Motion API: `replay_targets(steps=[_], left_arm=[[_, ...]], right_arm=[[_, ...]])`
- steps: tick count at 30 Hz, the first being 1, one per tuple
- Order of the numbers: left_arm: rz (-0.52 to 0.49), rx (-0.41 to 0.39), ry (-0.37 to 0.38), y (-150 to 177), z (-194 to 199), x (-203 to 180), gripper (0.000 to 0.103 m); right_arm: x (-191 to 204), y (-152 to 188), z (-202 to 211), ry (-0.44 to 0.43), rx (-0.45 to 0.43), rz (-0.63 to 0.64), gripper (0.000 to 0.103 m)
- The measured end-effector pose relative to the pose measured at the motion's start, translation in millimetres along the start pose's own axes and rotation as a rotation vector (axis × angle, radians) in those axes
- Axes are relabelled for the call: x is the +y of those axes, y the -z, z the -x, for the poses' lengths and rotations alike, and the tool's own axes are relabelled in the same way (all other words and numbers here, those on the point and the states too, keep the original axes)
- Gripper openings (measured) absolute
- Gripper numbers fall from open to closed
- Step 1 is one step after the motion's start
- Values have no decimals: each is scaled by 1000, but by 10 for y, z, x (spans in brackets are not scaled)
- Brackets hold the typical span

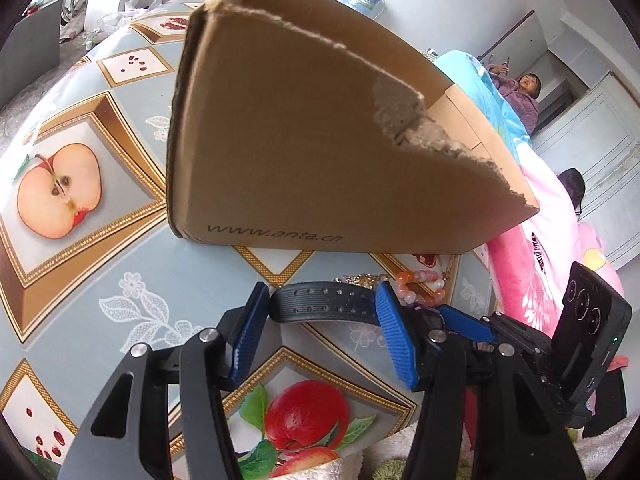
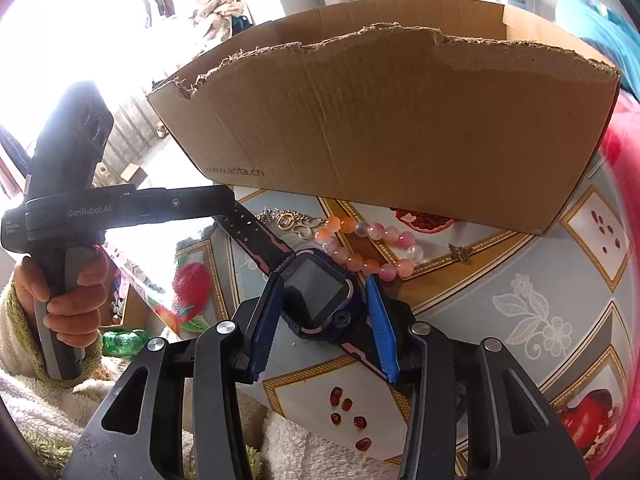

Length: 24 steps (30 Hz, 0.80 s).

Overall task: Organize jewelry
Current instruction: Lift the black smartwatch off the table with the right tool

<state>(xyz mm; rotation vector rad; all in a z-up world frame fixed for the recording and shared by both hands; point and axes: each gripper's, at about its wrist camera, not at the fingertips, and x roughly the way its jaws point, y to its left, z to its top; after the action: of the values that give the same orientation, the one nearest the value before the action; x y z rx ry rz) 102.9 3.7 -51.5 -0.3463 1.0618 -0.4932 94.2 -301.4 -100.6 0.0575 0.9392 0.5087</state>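
A dark smartwatch [image 2: 318, 294] with a purple-pink trim sits between the blue pads of my right gripper [image 2: 322, 300], which is shut on its case. Its black strap [image 1: 324, 304] runs out to the left and lies across the gap of my left gripper [image 1: 322, 308], whose jaws stand apart without pressing on it. In the right wrist view the left gripper [image 2: 226, 202] reaches the strap's tip from the left. Just beyond the watch lie a pink and orange bead bracelet [image 2: 376, 233] [image 1: 404, 280], a gold chain [image 2: 288, 220] [image 1: 360, 279] and a small butterfly charm [image 2: 460, 254].
A torn-edged cardboard box [image 2: 400, 128] [image 1: 300, 140] stands open-topped right behind the jewelry on the fruit-print tablecloth [image 1: 120, 264]. A hand [image 2: 68, 292] in a fleece sleeve grips the left handle. A bed with pink bedding [image 1: 540, 272] and a person [image 1: 524, 100] lie to the right.
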Motion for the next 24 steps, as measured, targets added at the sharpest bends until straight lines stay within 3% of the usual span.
replay_targets(steps=[4,8,14,18,24], left_arm=[[-5,-21,24,11,51,-57,53],[-25,-39,0,14,46,-117,52],[-84,-53,-43,42,30,-250,30],[-153,-69,-114,152,87,-376,21],[-231,-77,-246,371,102,-445,19]], right_arm=[[25,-4,8,3,-2,15,40],[31,8,23,3,-4,24,40],[35,26,27,1,-10,28,40],[73,39,44,14,-16,53,40],[76,51,61,20,-27,49,40]])
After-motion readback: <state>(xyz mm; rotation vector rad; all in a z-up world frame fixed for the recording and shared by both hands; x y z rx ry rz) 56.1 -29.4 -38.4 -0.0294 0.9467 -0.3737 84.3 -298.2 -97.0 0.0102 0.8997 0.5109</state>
